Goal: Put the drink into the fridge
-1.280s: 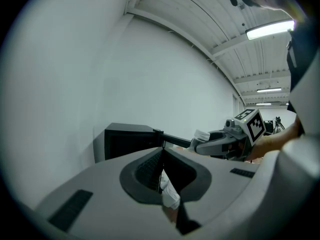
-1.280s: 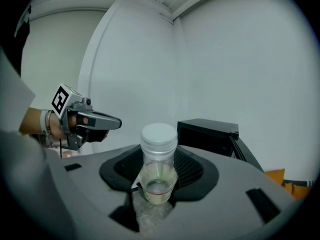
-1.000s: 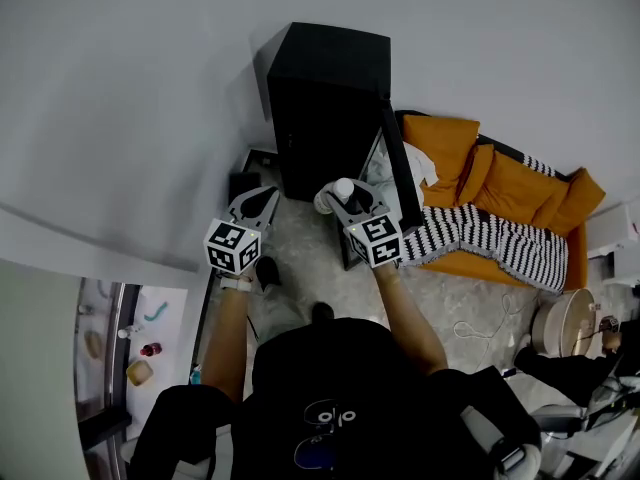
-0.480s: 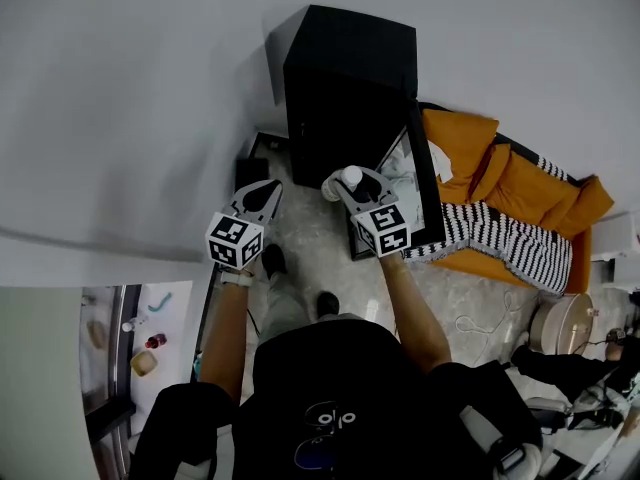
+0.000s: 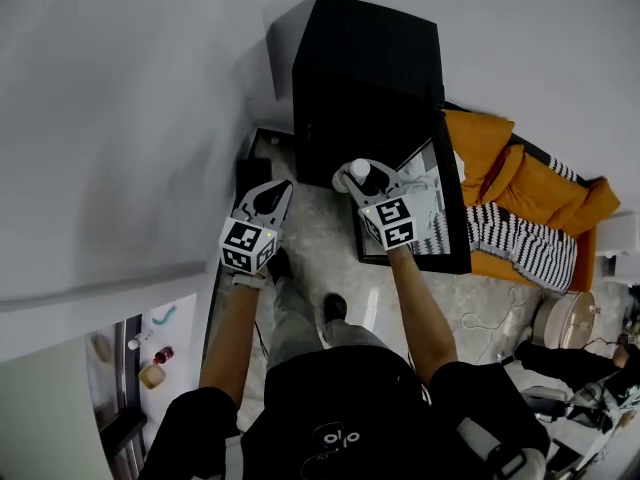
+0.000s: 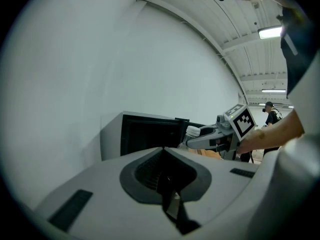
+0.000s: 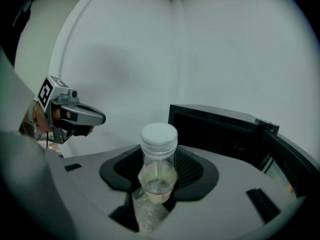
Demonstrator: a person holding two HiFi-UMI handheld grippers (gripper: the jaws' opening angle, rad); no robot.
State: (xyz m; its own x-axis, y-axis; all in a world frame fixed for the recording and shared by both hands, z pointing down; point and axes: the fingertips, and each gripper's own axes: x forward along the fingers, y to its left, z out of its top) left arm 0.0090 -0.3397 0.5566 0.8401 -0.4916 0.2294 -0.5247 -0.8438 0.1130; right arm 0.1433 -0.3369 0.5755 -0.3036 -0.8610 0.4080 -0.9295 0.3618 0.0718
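Drawn nearer to the fridge (image 5: 365,78) over the past second: now looms bigger and more central in the head view. Both grippers brought up close to its dark open front. Judged good for the task: approach nearly finished, insertion not yet begun.

Counted from large to small:
- One black fridge against the white wall.
- One fridge door (image 5: 452,213), swung out to the right.
- One orange sofa (image 5: 520,183) just behind that door, draped with one striped blanket (image 5: 520,248).
- Two grippers.
- One drink (image 7: 158,169), a clear bottle with a single white cap.

Right gripper (image 5: 356,178) clamped on the drink, cap end uppermost in the right gripper view. Held just short of the fridge opening, not inside.

Left gripper (image 5: 276,194) off to the side near the fridge's lower left corner. Jaws pressed together on nothing, well clear of bottle and door alike.

Next, probably: carry the bottle straight ahead into the cavity, minding the door edge on the right.
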